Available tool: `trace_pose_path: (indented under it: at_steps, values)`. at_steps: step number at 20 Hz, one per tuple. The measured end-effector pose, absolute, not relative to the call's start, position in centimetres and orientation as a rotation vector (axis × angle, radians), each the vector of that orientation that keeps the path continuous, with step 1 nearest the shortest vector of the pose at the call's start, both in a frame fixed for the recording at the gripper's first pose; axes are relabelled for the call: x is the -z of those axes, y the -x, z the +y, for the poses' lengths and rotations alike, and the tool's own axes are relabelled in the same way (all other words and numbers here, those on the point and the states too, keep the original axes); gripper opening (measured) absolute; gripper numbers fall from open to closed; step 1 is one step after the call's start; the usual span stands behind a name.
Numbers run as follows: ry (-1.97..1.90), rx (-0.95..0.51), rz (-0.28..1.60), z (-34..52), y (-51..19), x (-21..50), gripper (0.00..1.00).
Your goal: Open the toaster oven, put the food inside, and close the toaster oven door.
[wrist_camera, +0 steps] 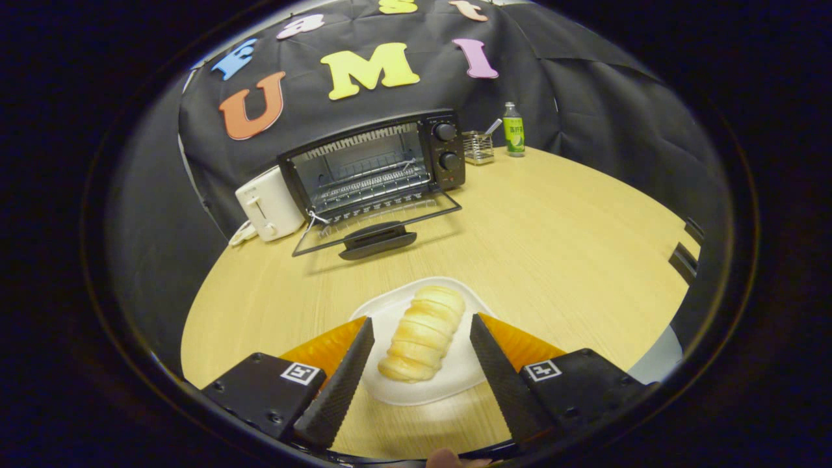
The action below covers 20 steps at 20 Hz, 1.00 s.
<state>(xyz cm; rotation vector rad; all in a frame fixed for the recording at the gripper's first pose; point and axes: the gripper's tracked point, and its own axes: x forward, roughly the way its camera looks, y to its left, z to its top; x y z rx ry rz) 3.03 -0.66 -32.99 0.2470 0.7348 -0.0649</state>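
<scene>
Wooden table (552,247): gripper (421,325) spread wide astride bread roll (422,331) on plate (455,380); soft roll may squash, toaster oven (374,166) stands open.

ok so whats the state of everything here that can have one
toaster oven: door dropped fully open, rack inside bare
bread roll: lying on the white plate, between the fingers, not gripped
gripper: open, fingers either side of the roll
green bottle: upright, capped
</scene>
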Motion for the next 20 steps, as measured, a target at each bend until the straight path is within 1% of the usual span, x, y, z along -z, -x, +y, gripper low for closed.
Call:
trace_pose_path:
  at_steps: [5,7,9,11,14,15,16,17,18,20]
  values:
    - [-0.247,0.087,0.770,-0.5,-3.4,35.3,0.96]
    - [-0.234,0.108,0.748,-0.7,-3.8,35.6,0.95]
    - [-0.236,0.127,0.741,-0.7,-3.7,35.8,0.87]
    - [-0.226,0.113,0.744,-0.3,-3.7,36.0,0.84]
    - [-0.245,0.095,0.728,-0.1,-3.6,35.7,0.63]
    - [-0.260,0.091,0.728,-0.1,-3.4,35.8,0.62]
    - [-0.280,0.091,0.723,-0.2,-3.5,35.7,0.55]
    - [-0.298,0.088,0.723,-0.1,-3.4,35.7,0.50]
    - [-0.308,0.085,0.727,-0.1,-3.4,35.7,0.43]
    - [-0.316,0.081,0.721,-0.1,-3.4,35.3,0.37]
